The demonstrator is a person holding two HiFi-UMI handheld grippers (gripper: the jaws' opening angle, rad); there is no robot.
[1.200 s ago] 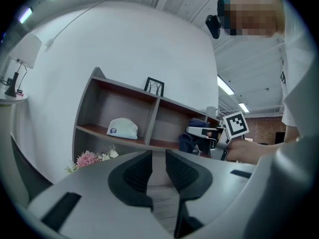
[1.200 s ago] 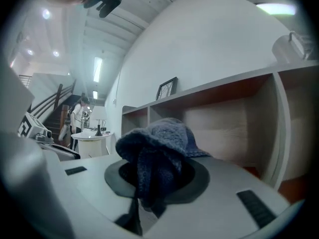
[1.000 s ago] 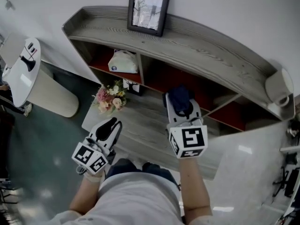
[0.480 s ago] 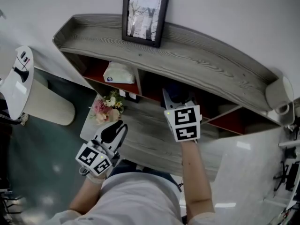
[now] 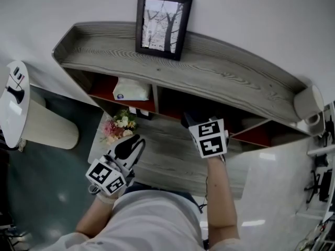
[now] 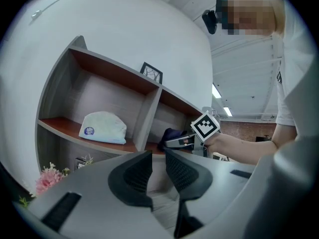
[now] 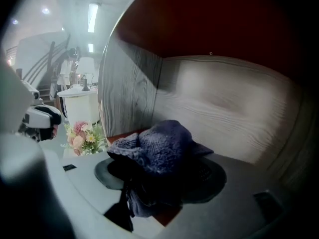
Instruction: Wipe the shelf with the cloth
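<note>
The grey wooden shelf (image 5: 225, 80) has red-floored compartments. My right gripper (image 5: 194, 122) reaches into the middle compartment (image 5: 172, 104). In the right gripper view its jaws (image 7: 162, 169) are opening and stand wide apart. The dark blue cloth (image 7: 159, 147) lies bunched between and over them, low over the red floor. The left gripper view shows the same cloth (image 6: 171, 134) ahead of the right gripper (image 6: 180, 142). My left gripper (image 5: 133, 143) hangs in front of the shelf over the low wooden table (image 5: 167, 158). Its jaws (image 6: 158, 156) are shut with nothing between them.
A framed picture (image 5: 163, 25) stands on the shelf top. A white packet (image 5: 131, 89) fills the left compartment. A bunch of flowers (image 5: 118, 127) sits at the table's left end. A white stand (image 5: 31, 119) is further left, and a pale cylinder (image 5: 309, 103) at the shelf's right end.
My right gripper has pushed further into the middle compartment with the cloth. My left gripper has stayed in about the same place in front of the shelf.
</note>
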